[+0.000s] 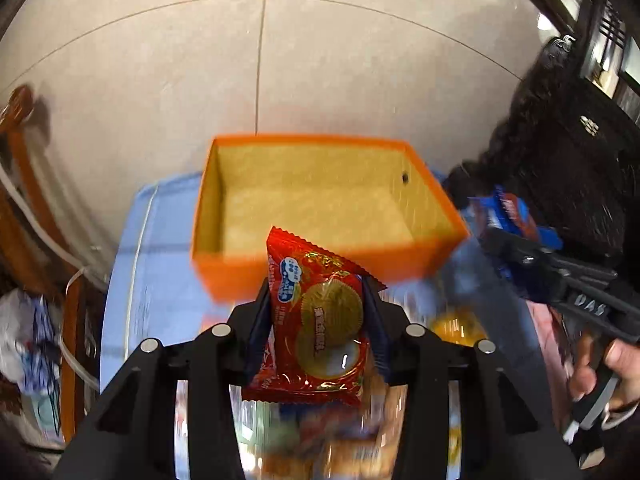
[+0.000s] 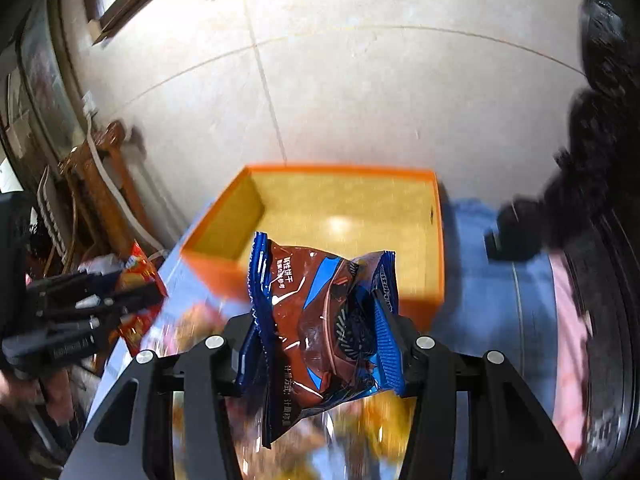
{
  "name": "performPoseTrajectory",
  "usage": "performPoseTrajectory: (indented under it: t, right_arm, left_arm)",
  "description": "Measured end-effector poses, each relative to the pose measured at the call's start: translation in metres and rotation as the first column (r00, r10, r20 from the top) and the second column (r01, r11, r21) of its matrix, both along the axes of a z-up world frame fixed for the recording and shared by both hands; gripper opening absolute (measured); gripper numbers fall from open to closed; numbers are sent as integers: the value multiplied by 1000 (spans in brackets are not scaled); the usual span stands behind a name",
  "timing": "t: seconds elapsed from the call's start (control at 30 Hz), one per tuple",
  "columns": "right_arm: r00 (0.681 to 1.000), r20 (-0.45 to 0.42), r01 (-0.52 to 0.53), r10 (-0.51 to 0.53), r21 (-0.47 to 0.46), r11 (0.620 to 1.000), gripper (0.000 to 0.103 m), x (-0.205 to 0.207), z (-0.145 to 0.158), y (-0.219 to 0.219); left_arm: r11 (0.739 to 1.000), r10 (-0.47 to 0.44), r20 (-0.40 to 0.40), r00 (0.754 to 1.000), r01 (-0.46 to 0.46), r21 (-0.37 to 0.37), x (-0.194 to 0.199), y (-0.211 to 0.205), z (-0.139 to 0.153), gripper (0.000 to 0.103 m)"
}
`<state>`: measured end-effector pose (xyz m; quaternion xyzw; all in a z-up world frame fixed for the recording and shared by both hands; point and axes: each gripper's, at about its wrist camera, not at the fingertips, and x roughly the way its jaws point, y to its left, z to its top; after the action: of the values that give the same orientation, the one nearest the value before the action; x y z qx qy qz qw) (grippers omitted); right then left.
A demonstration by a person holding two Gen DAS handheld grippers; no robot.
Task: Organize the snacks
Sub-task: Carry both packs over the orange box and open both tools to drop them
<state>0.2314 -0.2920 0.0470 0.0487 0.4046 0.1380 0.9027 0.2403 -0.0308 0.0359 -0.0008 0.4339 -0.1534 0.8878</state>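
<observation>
Red packet (image 1: 320,312) clamped crosswise between left gripper (image 1: 318,320) fingers, pads pressing its two side edges, top seam sticking up over near wall of orange box (image 1: 312,276). Blue packet (image 2: 324,332) likewise pinched in right gripper (image 2: 326,344), wrapper crumpled and bulging between pads, upper half poking toward same box (image 2: 436,240). Both claws clenched, each grasping its own snack. Box seen open-topped and bare inside, sitting on blue cloth (image 1: 160,248) at table's far end, just ahead of both packets. Right gripper (image 1: 532,256) also visible at right edge of left view, held by hand (image 1: 616,364), with blue packet (image 1: 508,212) near box's right wall. Left gripper (image 2: 120,292) visible at left edge of right view, beside box's near-left corner. More snacks below, too blurred to name.

Judged as carry stage: neither packet over box interior yet.

Risks ahead, as judged:
- Glossy film wrappers, slippery; edge-only grip on red packet could let it twist or slide out mid-swing.
- Blue packet squeezed hard enough to buckle; contents possibly crushed if pinched tighter.
- Both grippers converging on one box from either side; collision likely if both dropped at once.
- Low approach could catch near wall and shove light box along cloth, perhaps off far edge.
- Early release would drop packets short, onto cloth.
</observation>
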Motion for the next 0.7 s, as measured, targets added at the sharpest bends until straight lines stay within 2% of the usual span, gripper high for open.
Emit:
performPoseTrajectory:
  t: [0.2,0.33,0.37,0.4,0.43,0.47,0.57,0.7]
  right_arm:
    - [997,-49,52,-52,-3,999,50,74,-23,3]
    - [993,-80,91,-93,-25,996,51,102,-45,4]
    - [991,-83,106,-108,-27,994,53,106,-48,2]
    - [988,-84,126,-129,-39,991,56,109,-50,1]
    - [987,-77,138,-141,-44,989,65,110,-50,0]
    - [988,-66,137,-139,-39,990,70,108,-48,-1]
    - [992,-42,120,-122,-45,992,72,98,-42,-5]
    - [994,-17,106,-106,-14,994,77,65,-34,-15]
  left_arm:
    - [998,49,-18,999,-48,37,81,-28,-5,42]
    - [994,82,-43,996,-78,70,109,-34,-22,43]
    - [993,97,-51,994,-93,76,114,-35,-26,51]
    - [991,111,-64,992,-105,88,120,-36,-32,75]
    - [989,124,-62,990,-118,94,121,-36,-34,84]
    - [988,133,-43,990,-128,90,119,-35,-33,89]
    - [990,120,-30,992,-117,82,114,-30,-32,94]
    - [989,134,-23,991,-132,65,91,-13,-26,94]
